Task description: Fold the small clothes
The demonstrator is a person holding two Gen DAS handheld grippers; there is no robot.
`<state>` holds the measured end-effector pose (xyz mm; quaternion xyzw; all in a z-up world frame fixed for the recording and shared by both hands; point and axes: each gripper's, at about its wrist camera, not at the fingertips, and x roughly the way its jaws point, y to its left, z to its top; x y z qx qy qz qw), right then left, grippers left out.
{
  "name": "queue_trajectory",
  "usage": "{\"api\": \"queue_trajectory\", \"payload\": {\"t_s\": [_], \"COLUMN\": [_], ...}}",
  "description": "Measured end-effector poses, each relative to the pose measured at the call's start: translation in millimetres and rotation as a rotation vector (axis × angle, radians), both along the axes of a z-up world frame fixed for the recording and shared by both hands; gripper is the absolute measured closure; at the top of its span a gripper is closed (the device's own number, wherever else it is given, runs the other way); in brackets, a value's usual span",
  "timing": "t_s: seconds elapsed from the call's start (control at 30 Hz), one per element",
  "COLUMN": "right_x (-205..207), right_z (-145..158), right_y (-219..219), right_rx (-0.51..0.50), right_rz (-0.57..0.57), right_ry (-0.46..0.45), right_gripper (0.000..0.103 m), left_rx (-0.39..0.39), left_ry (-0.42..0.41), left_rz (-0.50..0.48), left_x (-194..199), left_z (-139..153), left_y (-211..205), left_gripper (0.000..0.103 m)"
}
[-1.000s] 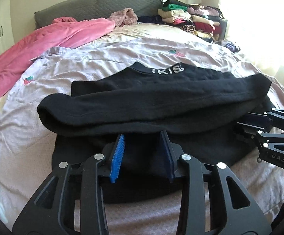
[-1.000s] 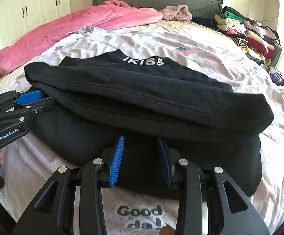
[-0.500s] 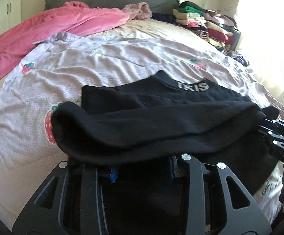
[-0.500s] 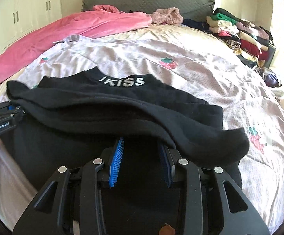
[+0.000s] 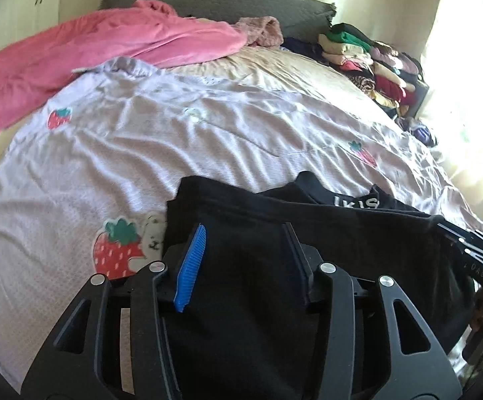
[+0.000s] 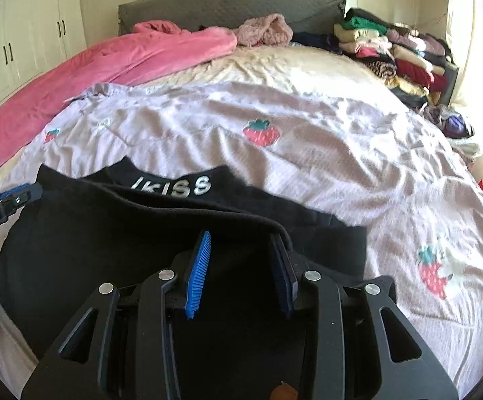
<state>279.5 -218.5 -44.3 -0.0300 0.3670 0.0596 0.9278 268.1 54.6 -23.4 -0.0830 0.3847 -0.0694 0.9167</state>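
Two grippers over black garment (image 6: 115, 250) on near part of strawberry quilt (image 6: 308, 153). Left gripper (image 5: 246, 260): jaws opening, fabric between pads. Right gripper (image 6: 241, 266): narrow gap, cloth between pads; pinch unclear. Judgement: soft, thick, light, non-slip; grasp folded edge corners. Garment's near hem hidden behind gripper bodies.

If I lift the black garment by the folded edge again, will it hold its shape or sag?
Likely floppy: the black garment drapes in soft layers over the strawberry-print bedspread. It looks thick and fleecy, so probably a bit heavy for its size, sagging between grip points. Its matte nap suggests it will drag on the bedspread when pushed, bunching instead of sliding.
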Motion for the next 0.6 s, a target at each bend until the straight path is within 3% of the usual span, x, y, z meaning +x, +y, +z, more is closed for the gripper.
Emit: {"api": "queue_trajectory", "payload": {"t_s": [0.13,0.2,0.33,0.4,0.6], "right_x": [-6,-11,-21,-27,-40], "right_z": [6,11,22,24,22], "right_y": [-17,-29,-65,-77,-88], "right_rx": [0.008,0.021,0.059,0.079,0.043], "right_rz": [-0.044,-0.080,-0.151,-0.147,-0.076], "right_ry": [-0.054,-0.080,-0.094,-0.082,-0.043], "right_gripper": [0.066,0.053,0.050,0.039,0.023], "left_rx": [-0.029,-0.034,-0.054,-0.061,-0.060], "left_ry": [0.032,0.034,0.043,0.045,0.041], "left_rz": [0.034,0.050,0.054,0.048,0.021], "left_x": [5,5,5,5,4], "left_z": [-9,-9,-11,-12,-12], "left_y": [16,21,26,27,23], "left_gripper": [0.065,0.065,0.059,0.058,0.055]}}
